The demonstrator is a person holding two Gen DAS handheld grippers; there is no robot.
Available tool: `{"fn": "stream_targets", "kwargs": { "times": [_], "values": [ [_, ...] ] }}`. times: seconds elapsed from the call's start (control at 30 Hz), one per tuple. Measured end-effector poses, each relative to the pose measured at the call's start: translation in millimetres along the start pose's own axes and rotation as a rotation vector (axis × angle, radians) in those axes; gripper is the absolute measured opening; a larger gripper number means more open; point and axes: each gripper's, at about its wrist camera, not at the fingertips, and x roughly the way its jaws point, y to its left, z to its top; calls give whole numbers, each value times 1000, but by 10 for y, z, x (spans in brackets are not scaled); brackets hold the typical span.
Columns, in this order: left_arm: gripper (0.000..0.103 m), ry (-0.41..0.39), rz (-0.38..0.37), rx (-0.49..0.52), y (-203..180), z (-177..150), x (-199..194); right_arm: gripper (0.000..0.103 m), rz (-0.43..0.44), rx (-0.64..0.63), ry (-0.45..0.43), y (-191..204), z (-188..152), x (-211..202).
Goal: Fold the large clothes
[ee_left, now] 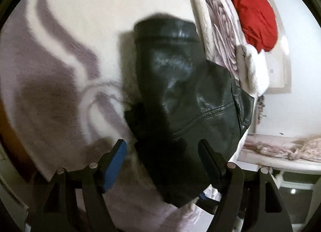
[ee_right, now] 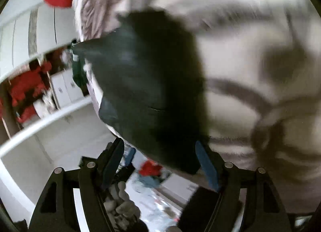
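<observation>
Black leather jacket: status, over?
Left gripper open, right gripper open, neither clamping. Black leather jacket folded on blanket. Nothing in the way.

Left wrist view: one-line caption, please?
Open left gripper above folded black leather jacket on patterned blanket.

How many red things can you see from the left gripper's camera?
1. A red puffy fabric bundle sits at the top right, behind the rolled white and grey floral fleece blanket. Others may be hidden outside this view.
</observation>
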Motion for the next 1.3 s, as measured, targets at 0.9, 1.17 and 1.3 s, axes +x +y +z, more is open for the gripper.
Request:
{"fn": "stream_targets", "kwargs": {
  "times": [0.9,1.17,1.3],
  "values": [
    [51,-125,-223,-86,-155,125,379,87,195,-69,6,464,934,1229],
    [35,-157,-259,-17,-492,170,135,50,223,-62,-100,800,794,1203],
    [35,-175,-290,15,-832,250,42,48,224,-107,-115,1142,767,1098]
  ]
}}
